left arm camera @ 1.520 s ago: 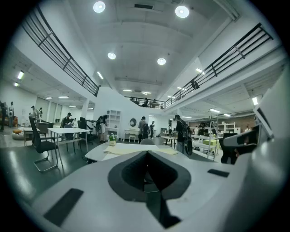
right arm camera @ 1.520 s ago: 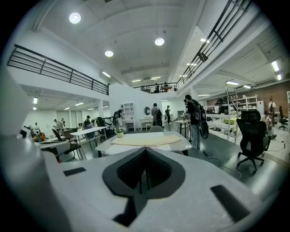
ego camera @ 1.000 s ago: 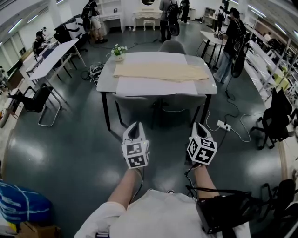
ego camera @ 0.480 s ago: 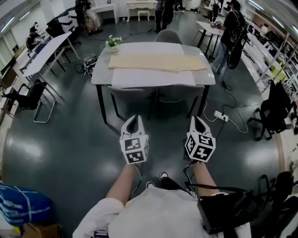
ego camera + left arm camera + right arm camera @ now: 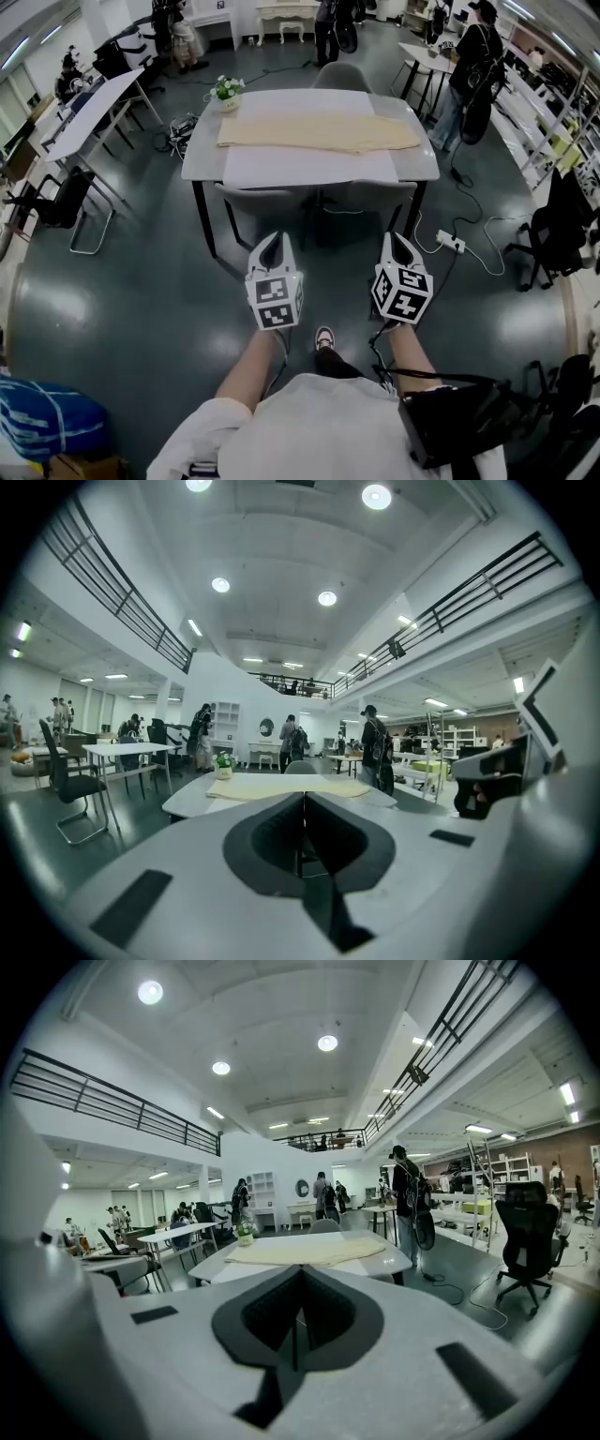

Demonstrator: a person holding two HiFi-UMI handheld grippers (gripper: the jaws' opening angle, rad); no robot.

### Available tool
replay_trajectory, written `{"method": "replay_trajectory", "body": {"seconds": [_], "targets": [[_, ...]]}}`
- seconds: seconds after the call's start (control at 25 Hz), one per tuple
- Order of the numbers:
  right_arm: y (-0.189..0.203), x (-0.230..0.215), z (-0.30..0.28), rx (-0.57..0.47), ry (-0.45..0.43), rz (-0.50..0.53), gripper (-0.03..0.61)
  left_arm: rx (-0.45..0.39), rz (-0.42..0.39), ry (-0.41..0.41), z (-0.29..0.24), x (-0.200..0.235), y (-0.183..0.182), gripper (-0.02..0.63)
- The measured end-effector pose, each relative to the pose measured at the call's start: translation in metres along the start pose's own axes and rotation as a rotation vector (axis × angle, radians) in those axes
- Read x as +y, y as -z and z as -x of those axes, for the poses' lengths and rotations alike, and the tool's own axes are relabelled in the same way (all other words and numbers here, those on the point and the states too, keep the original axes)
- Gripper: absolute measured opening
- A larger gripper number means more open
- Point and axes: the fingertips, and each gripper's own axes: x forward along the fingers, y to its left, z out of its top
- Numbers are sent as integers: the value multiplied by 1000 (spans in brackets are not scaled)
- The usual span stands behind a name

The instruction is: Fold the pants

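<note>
The beige pants (image 5: 319,133) lie flat on the far half of the white table (image 5: 309,171), their long axis running left to right across it; which end is the waist is unclear. The left tongs (image 5: 272,246) and right tongs (image 5: 397,244) are both closed and empty, side by side over the floor, well short of the table and pointing toward it.

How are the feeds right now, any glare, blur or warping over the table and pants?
Head view: sharp, evenly lit; fisheye bows the table, pants clear, pale glare patches on the floor. Left gripper view: strong warp, dark corners, left claw fills the lower frame. Right gripper view: the same, right claw low, ceiling lamps bright.
</note>
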Motion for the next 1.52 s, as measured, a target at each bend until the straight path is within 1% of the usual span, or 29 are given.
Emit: {"method": "replay_trajectory", "body": {"seconds": [0.36,0.56,0.64,0.8,1.04,1.2,1.4,1.52], "targets": [[-42,-27,-111,-11,-41,-11,-8,-19,-14,-42,-107,3,-33,9],[-62,-43,-168,-1,-88,-28,-7,-2,-25,-65,-162,0,-44,9],[-66,-48,-187,3,-108,-38,-8,-3,-33,-69,-179,-2,-48,9],[-67,-59,-220,28,-116,-63,-8,19,-47,-82,-207,-2,-48,9],[-54,-74,-263,82,-100,-102,-8,56,-54,-90,-246,6,-41,9],[-51,-74,-298,96,-87,-104,-7,65,-43,-79,-284,18,-36,9],[-72,-78,-358,83,-59,-91,-8,55,-29,-39,-356,30,-47,9],[-90,-82,-402,74,-36,-106,-8,37,-40,-16,-405,41,-64,9]]}}
